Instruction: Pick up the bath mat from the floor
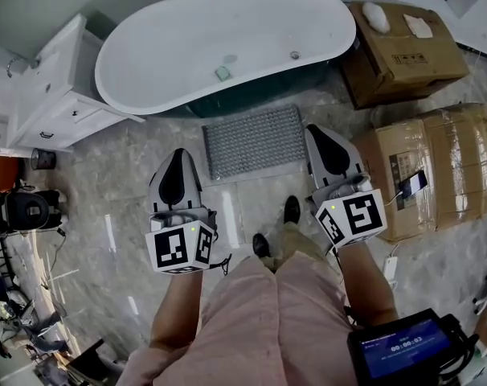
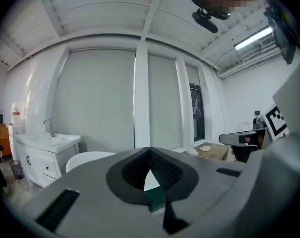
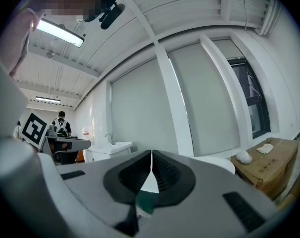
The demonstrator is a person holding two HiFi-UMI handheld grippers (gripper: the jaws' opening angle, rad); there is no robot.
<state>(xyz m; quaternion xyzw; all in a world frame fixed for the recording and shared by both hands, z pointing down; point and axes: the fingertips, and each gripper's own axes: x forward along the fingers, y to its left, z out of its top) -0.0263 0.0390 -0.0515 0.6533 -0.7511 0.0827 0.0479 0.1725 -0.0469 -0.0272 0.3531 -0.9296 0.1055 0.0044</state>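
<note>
The grey ribbed rectangular bath mat (image 1: 254, 141) lies flat on the marble floor (image 1: 131, 183) at frame centre, just before the white bathtub (image 1: 227, 39). My left gripper (image 1: 179, 155) and right gripper (image 1: 316, 131) are pressed together, empty. I'd spread both, drop low and pinch the mat's near corners.

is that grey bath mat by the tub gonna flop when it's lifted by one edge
Probably floppy: the bath mat lies thin and flat on the floor, so a lifted edge would likely sag and drape. Its nubby surface should give jaws some purchase.
</note>
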